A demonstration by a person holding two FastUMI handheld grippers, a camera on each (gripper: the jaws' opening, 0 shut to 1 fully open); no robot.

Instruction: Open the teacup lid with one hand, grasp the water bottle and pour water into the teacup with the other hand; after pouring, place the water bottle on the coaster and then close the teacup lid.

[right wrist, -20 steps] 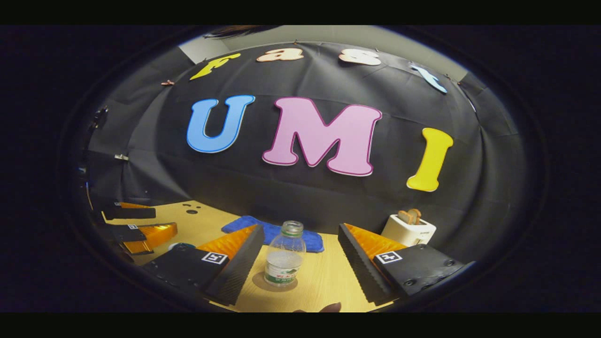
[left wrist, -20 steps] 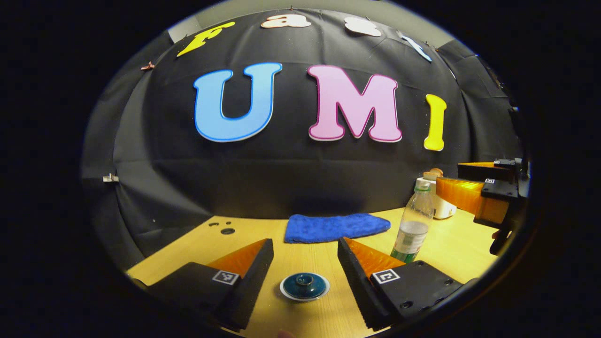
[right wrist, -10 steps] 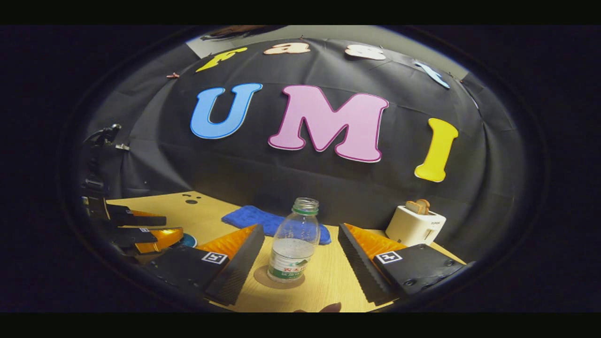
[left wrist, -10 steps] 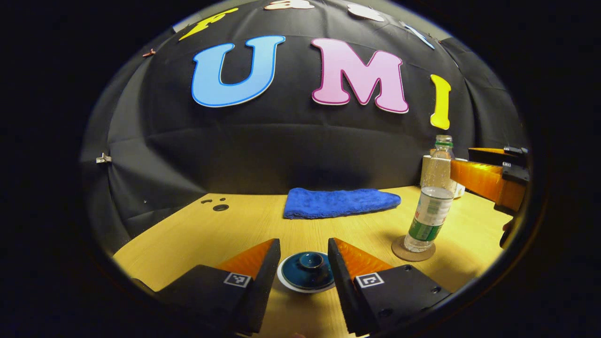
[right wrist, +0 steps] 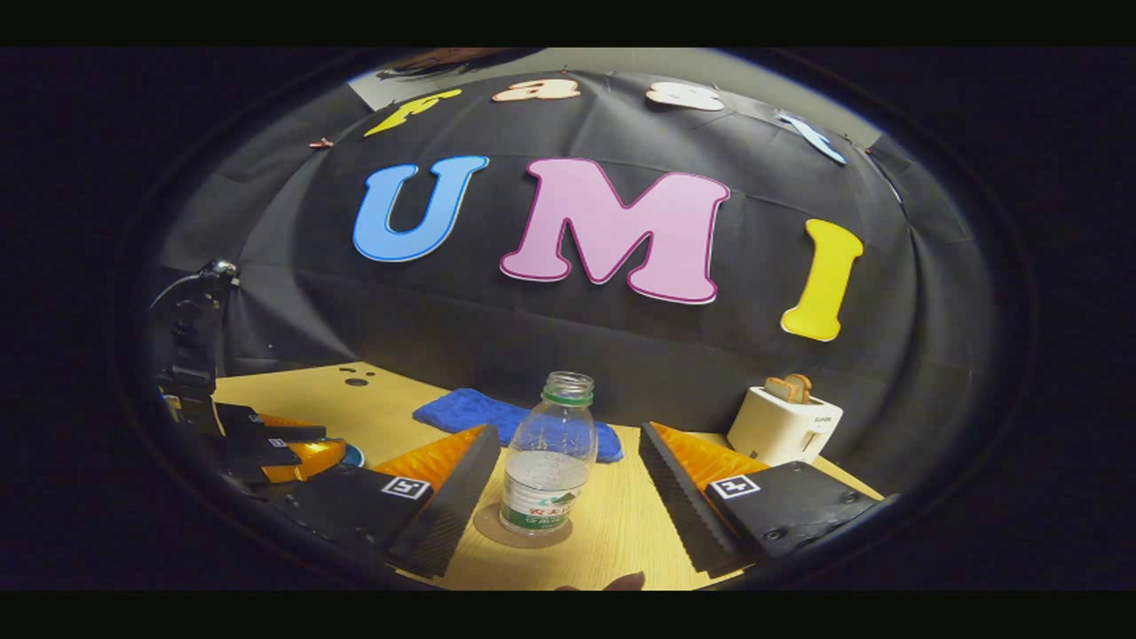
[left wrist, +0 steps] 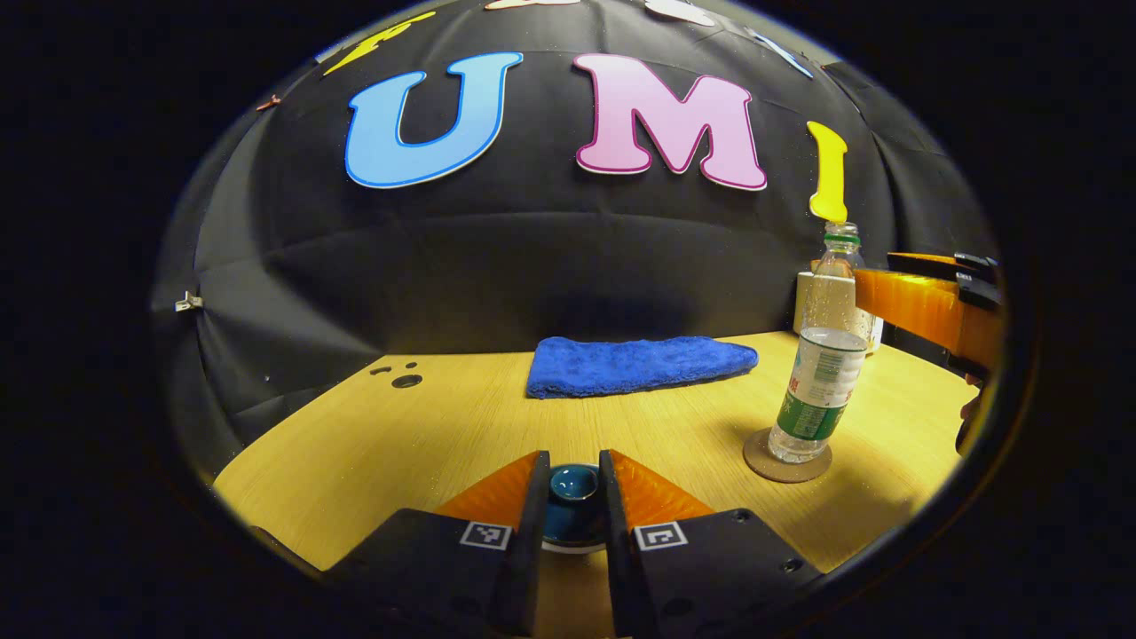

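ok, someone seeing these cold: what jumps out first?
Probably the left gripper low at the table's near edge, fingers closed in on the knob of the dark teacup lid. Next, the uncapped water bottle upright on its round coaster, standing between the open fingers of the right gripper. Behind lie a blue cloth and a white toaster.

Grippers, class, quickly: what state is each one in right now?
Left gripper: closed on the teacup lid knob.
Right gripper: open, holding nothing; the water bottle stands between its fingers on the coaster.
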